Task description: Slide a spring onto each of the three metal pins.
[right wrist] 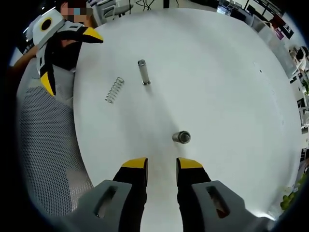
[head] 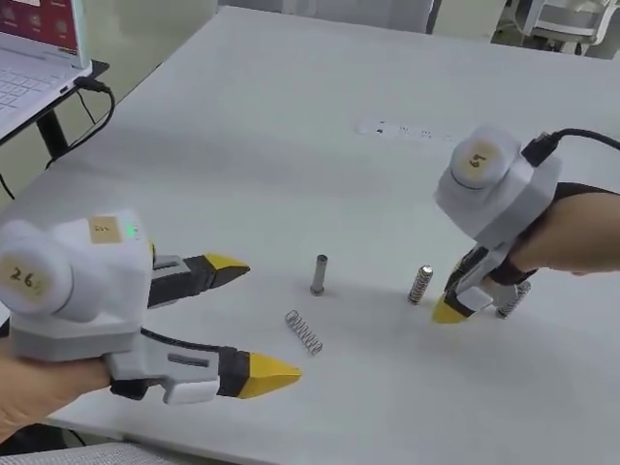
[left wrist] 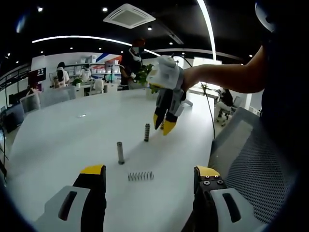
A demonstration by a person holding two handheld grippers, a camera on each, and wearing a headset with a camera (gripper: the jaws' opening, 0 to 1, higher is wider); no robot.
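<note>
Steel spring [head: 303, 331] lies loose on the table [head: 291, 145] beside the bare pin [head: 319, 274]. Jaws on the left gripper [head: 247, 318] are spread wide, on the right gripper [head: 453, 308] narrowly parted, both empty. I'd pinch the spring near one end, tip it upright, then lower it over the pin. Right gripper view sees the sprung pin [right wrist: 181, 137] end-on; head view catches another spring [head: 513, 298] behind that gripper.

**Left gripper [head: 260, 318] spread wide, right gripper [head: 451, 310] barely parted**

In the head view the left gripper sits at the lower left of the frame, held in the left hand [head: 29, 392]. Its yellow-tipped jaws stand far apart and point right. The right gripper hangs at the right of the frame with its tips aimed downward, held by the right hand [head: 567, 242]. The right gripper view shows its jaws a narrow gap apart with nothing between them.
</note>
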